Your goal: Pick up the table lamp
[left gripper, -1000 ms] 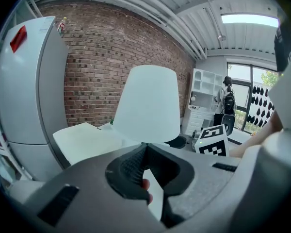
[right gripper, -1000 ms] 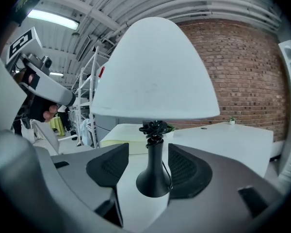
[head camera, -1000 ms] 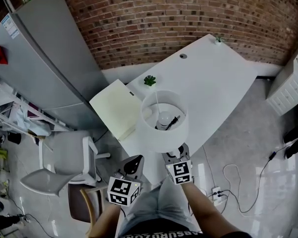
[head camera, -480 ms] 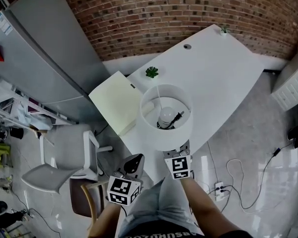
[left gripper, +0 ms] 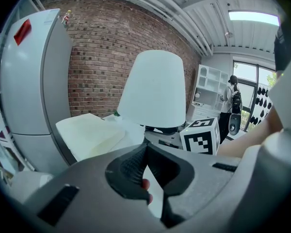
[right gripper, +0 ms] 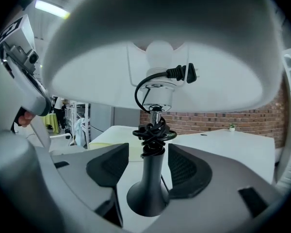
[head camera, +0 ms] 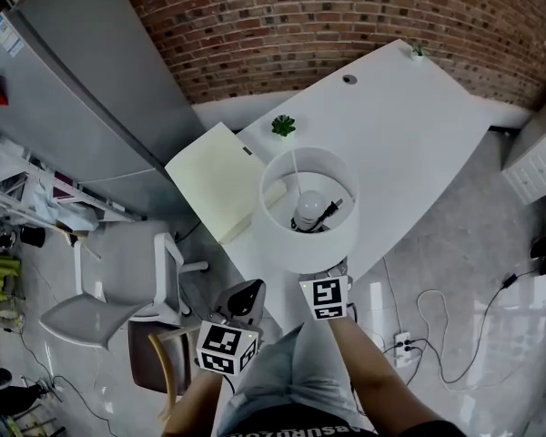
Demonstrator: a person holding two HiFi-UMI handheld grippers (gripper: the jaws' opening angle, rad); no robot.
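The table lamp (head camera: 296, 244) stands at frame center over the near edge of a white, slanted tabletop (head camera: 409, 135). Its white shade opens toward the head camera, with the bulb (head camera: 308, 209) showing inside. In the right gripper view, the right claw (right gripper: 144, 166) pinches the lamp's black flared stem (right gripper: 153, 178), 1 jaw on each side. A black cord (right gripper: 154, 130) is wound round the stem above the jaws, and its plug (right gripper: 184, 73) hangs under the shade. Whether the lamp's foot touches the tabletop cannot be told.

The left claw (left gripper: 146, 146) is lower left of the lamp, off the tabletop. Its jaws are pressed together at the tips with nothing between them.

On the tabletop, a pale yellow pad (head camera: 217, 189) lies at the left corner. A small green plant (head camera: 283, 126) sits just above the shade in the frame.

A red brick wall (head camera: 346, 16) runs across the top and a grey refrigerator (head camera: 91, 98) fills the upper left. A white chair (head camera: 118, 280) stands at the lower left. The glossy grey floor (head camera: 473, 271) at right carries loose cables (head camera: 437, 344) and a power strip (head camera: 400, 344). A white drawer unit (head camera: 537, 153) is at the right edge.
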